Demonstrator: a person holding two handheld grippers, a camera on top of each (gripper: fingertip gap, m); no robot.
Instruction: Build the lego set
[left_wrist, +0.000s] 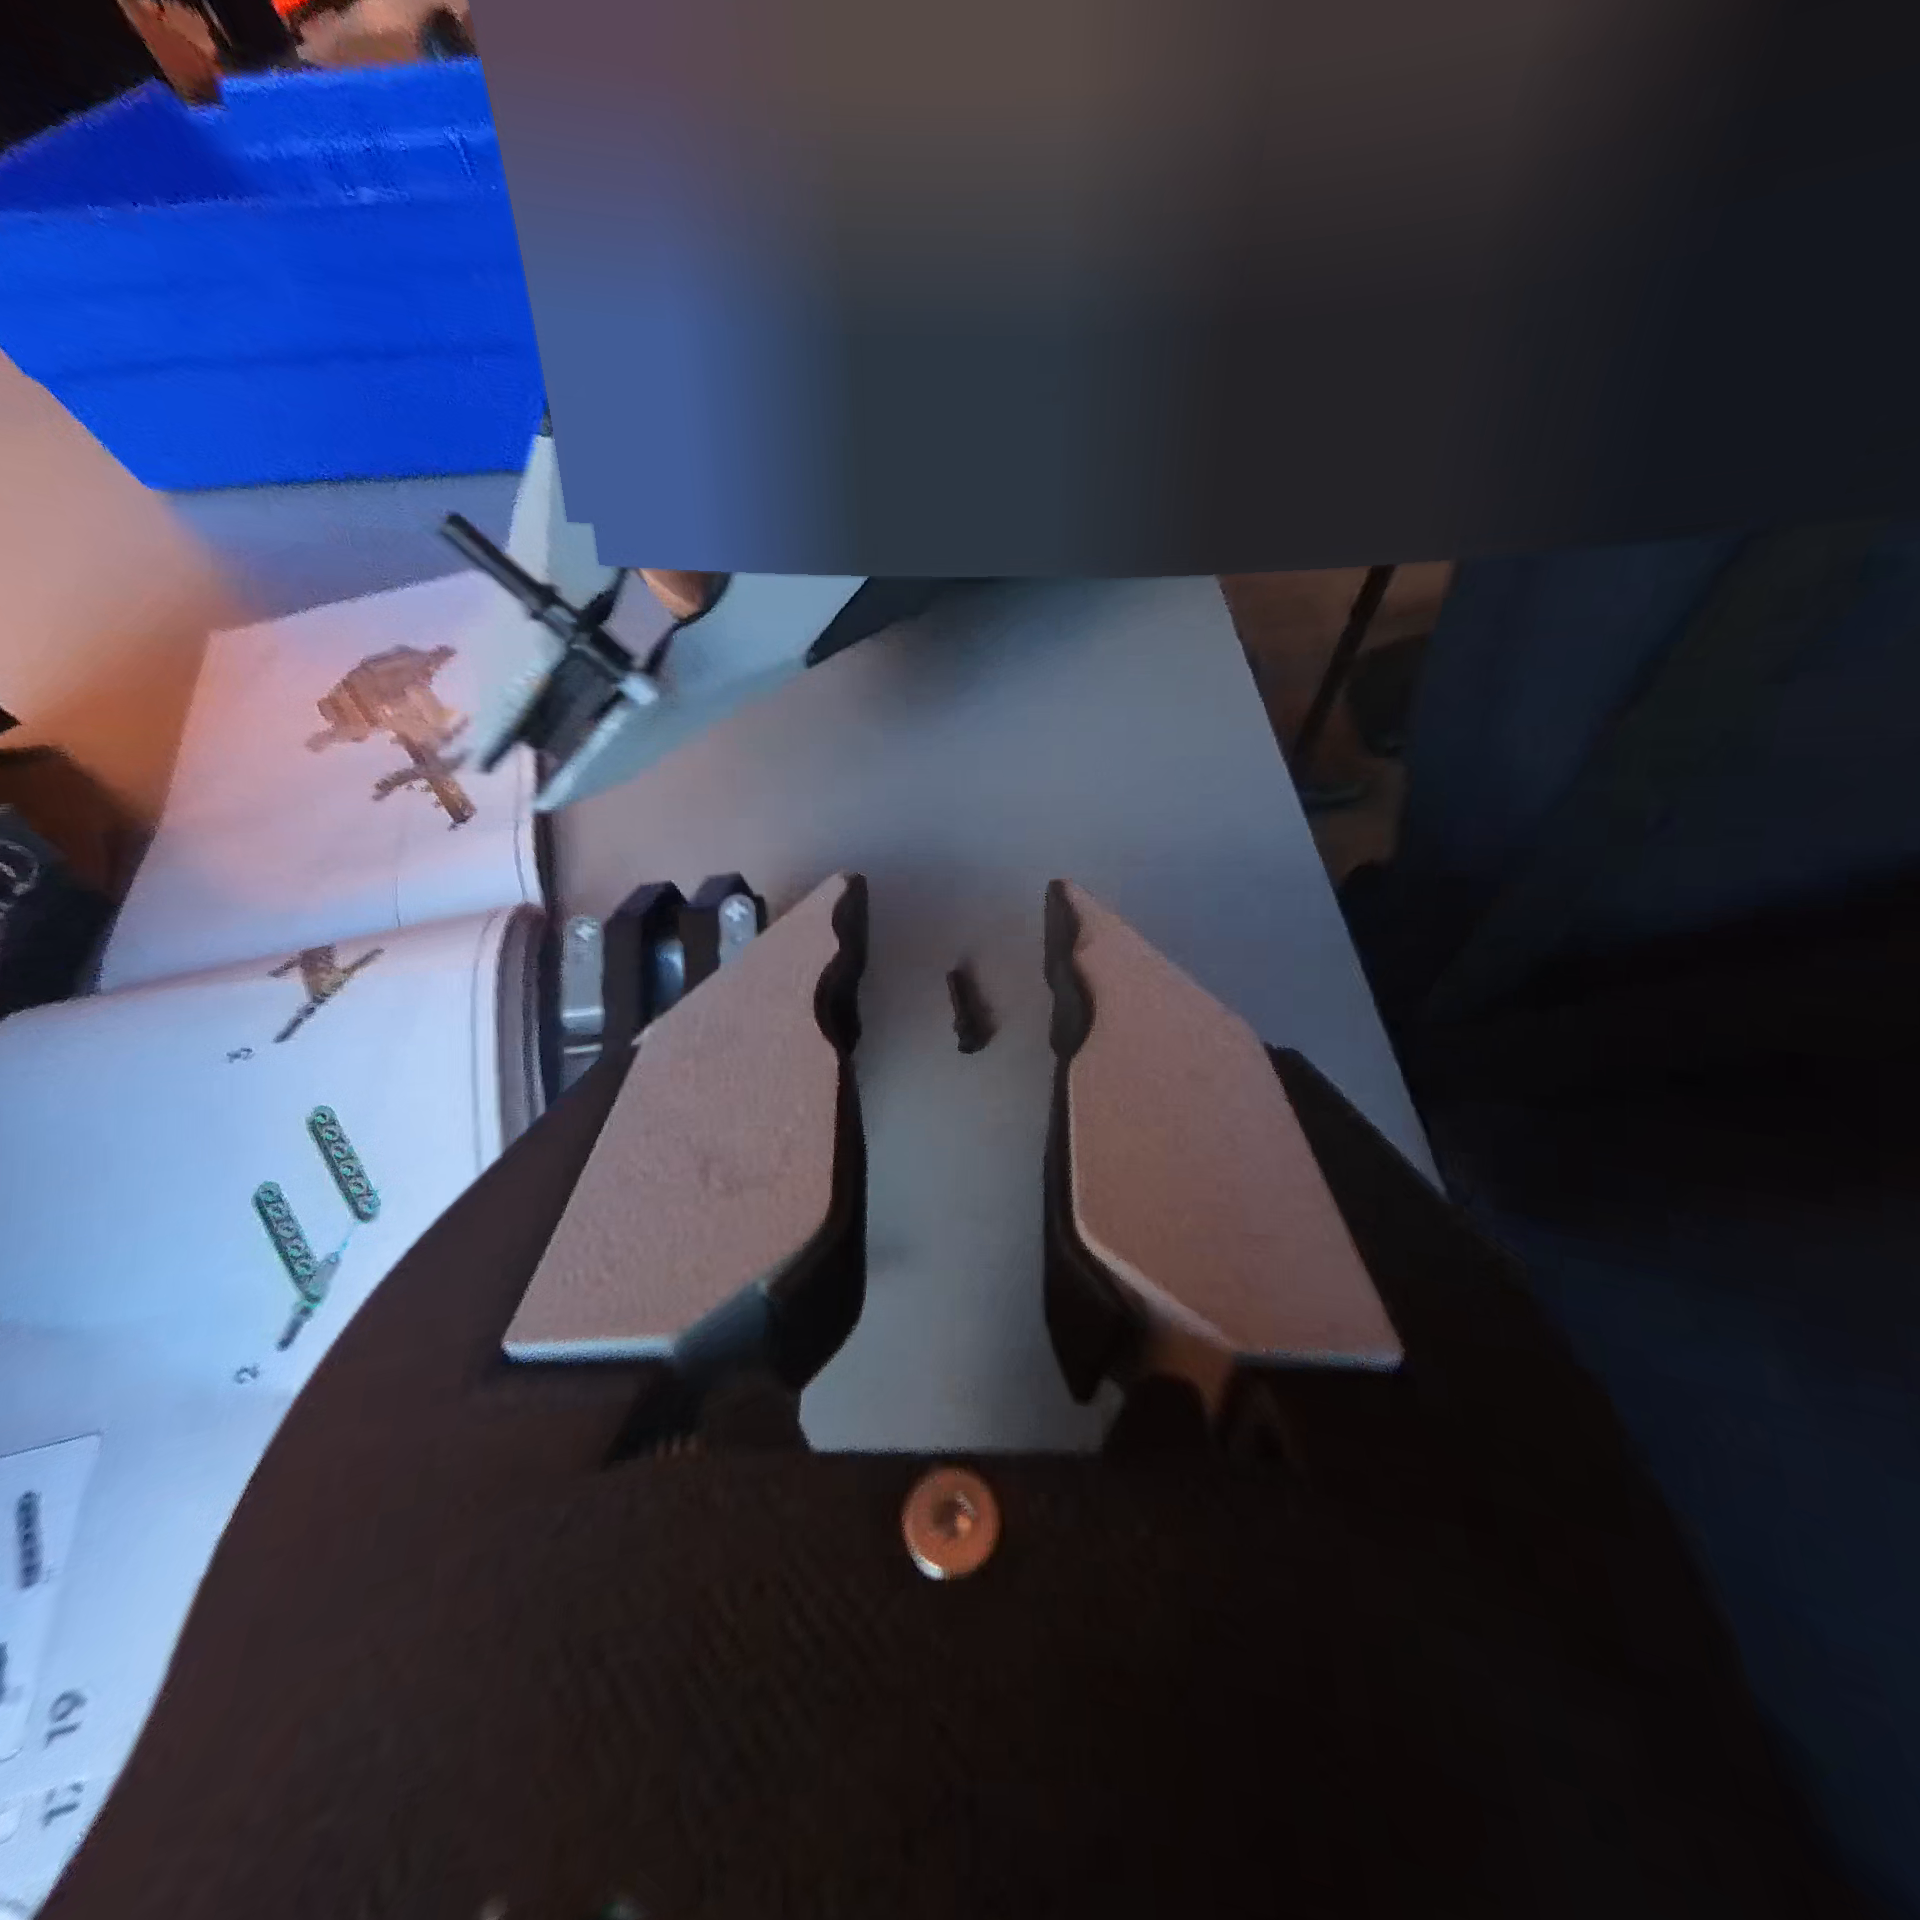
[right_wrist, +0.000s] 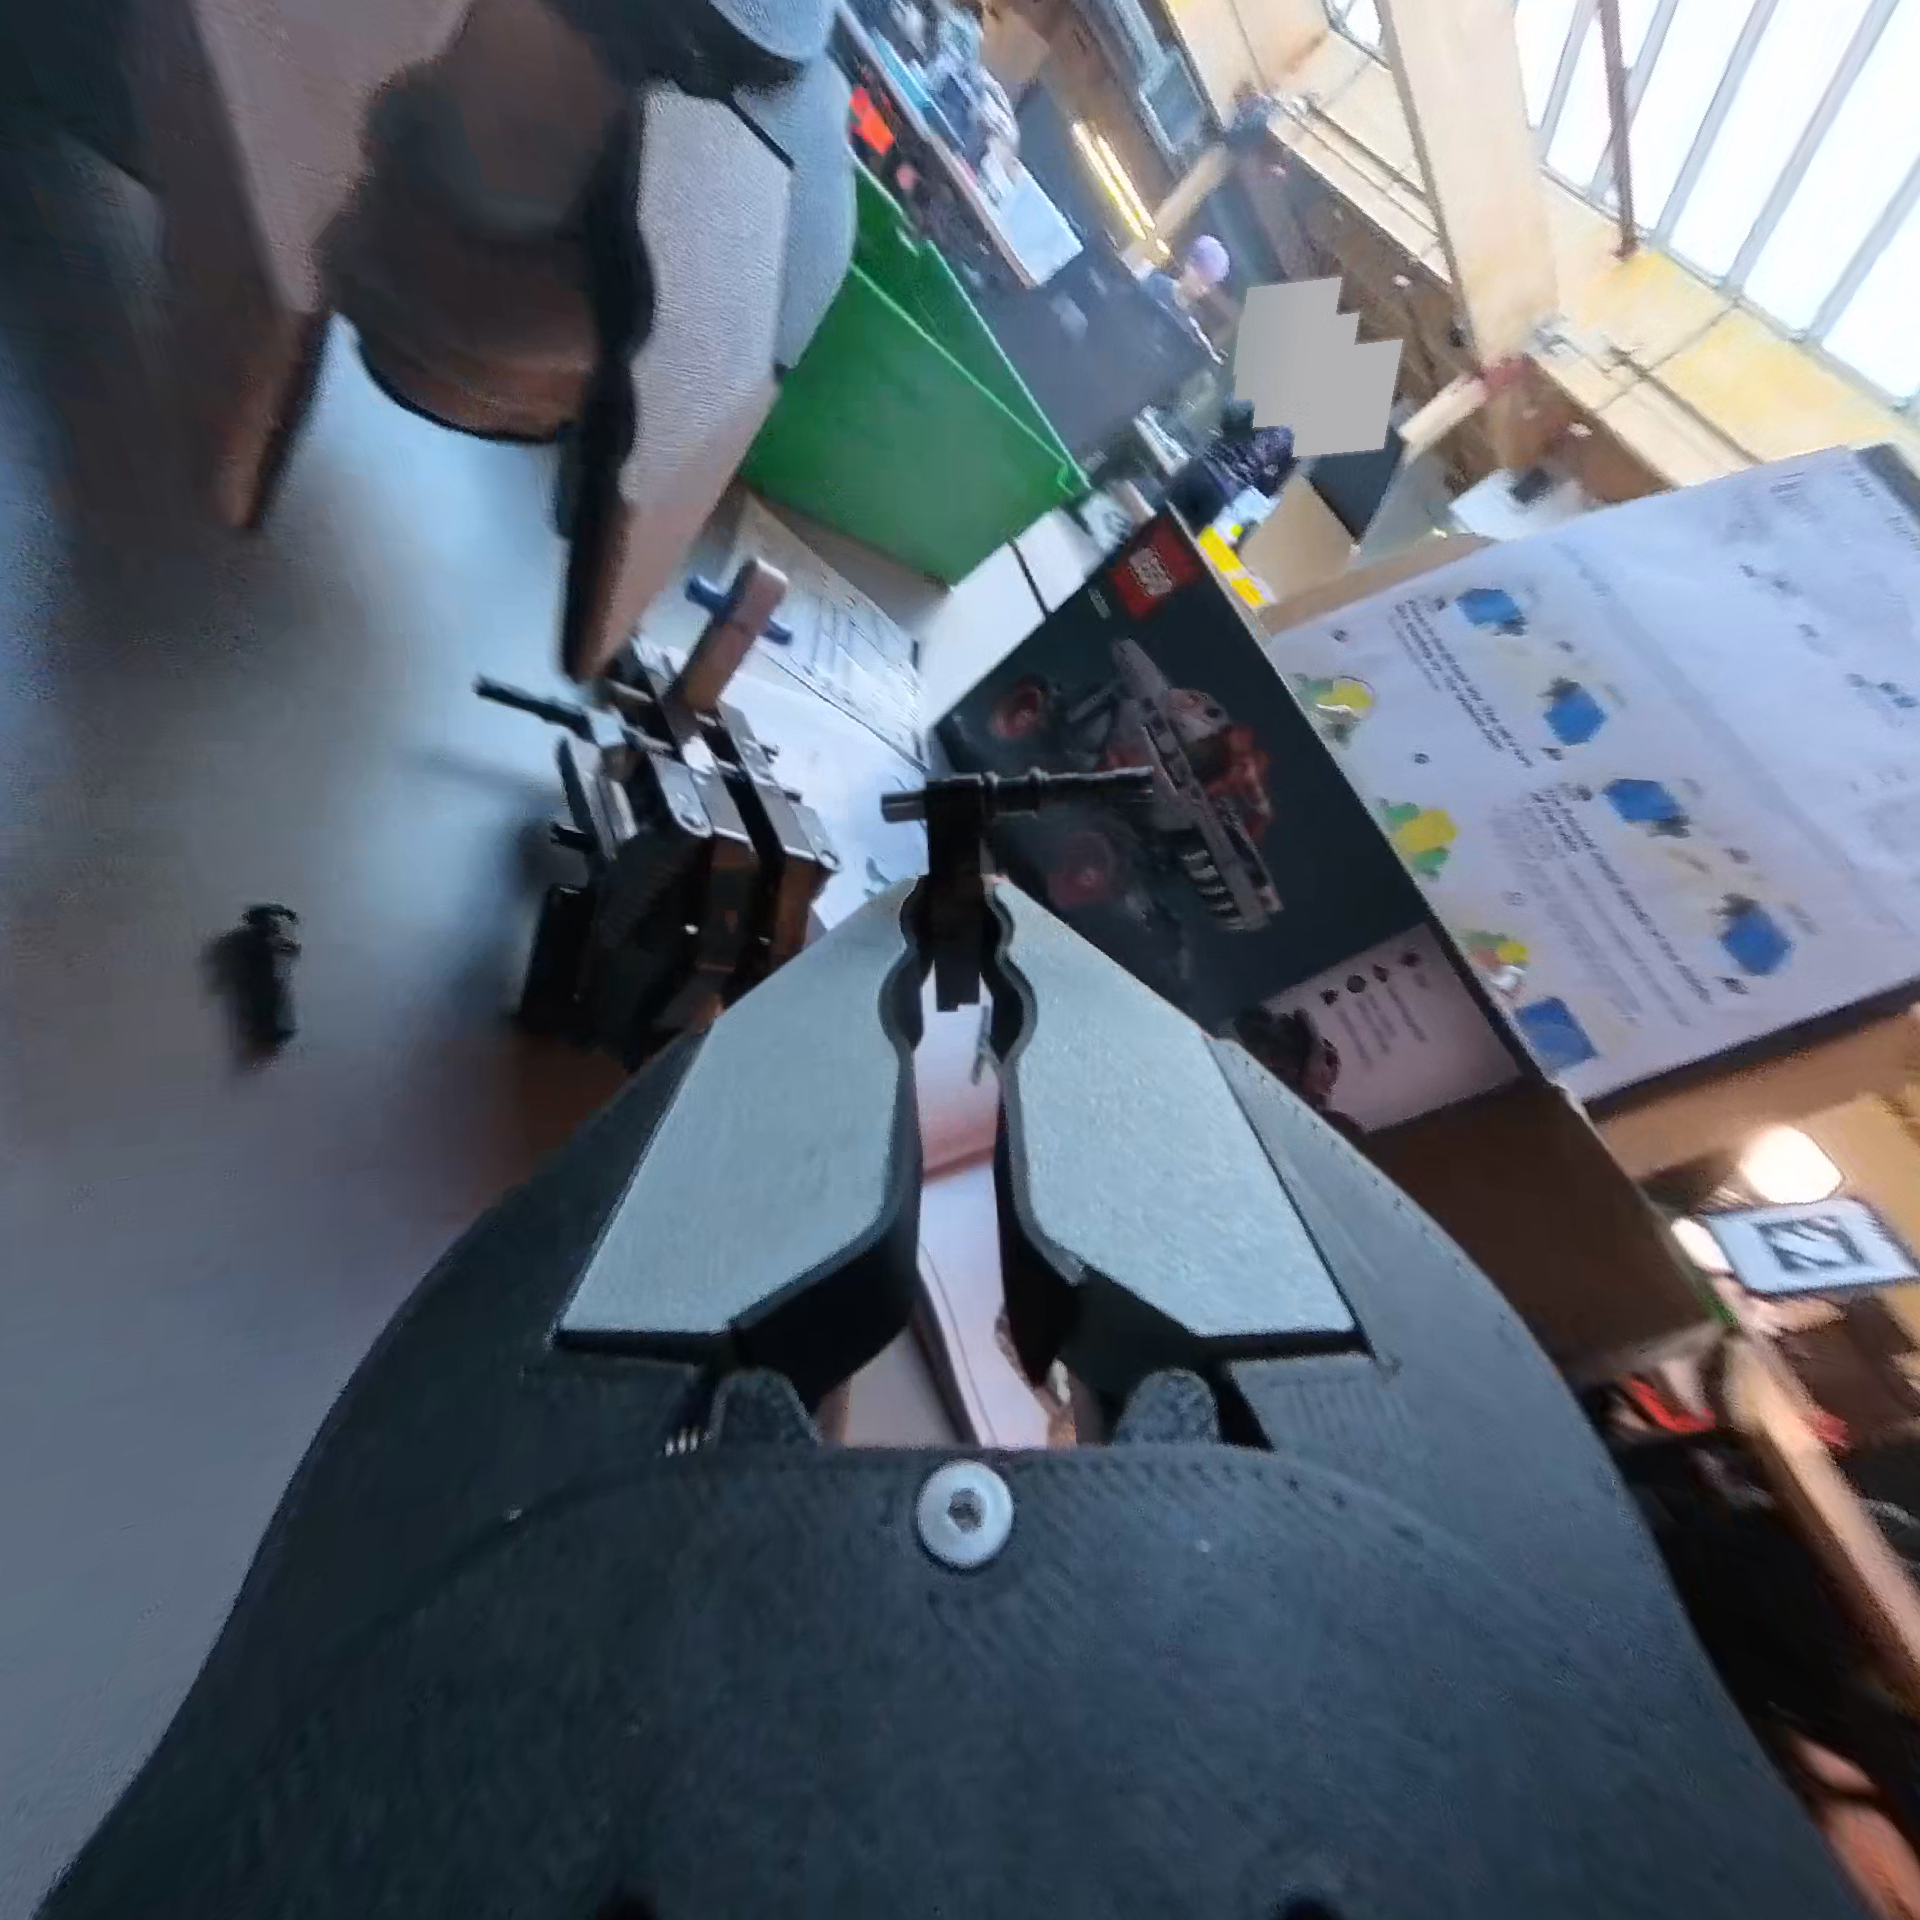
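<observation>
Because your right tongs (right_wrist: 958, 940) are closed on the short stem of a black cross-shaped axle piece (right_wrist: 1013, 792), its long bar sticks out crosswise past the tips, free at both ends, which looks like a hold chosen so something can be slid or pushed onto it. Your left tongs (left_wrist: 954, 961) stand parted and empty, lowered over the grey table (left_wrist: 935, 748) so that a small black pin (left_wrist: 966, 1010) lies between the fingers without touching either; that straddle suggests you are lining up to pick it. From the right wrist view the same pin (right_wrist: 260, 971) lies alone on the table, well apart from the dark part-built assembly (right_wrist: 675, 862). Beside your left tongs the open instruction booklet (left_wrist: 239, 1143) lies flat, where you can read it, and the set's box (right_wrist: 1195, 790) stands behind.
</observation>
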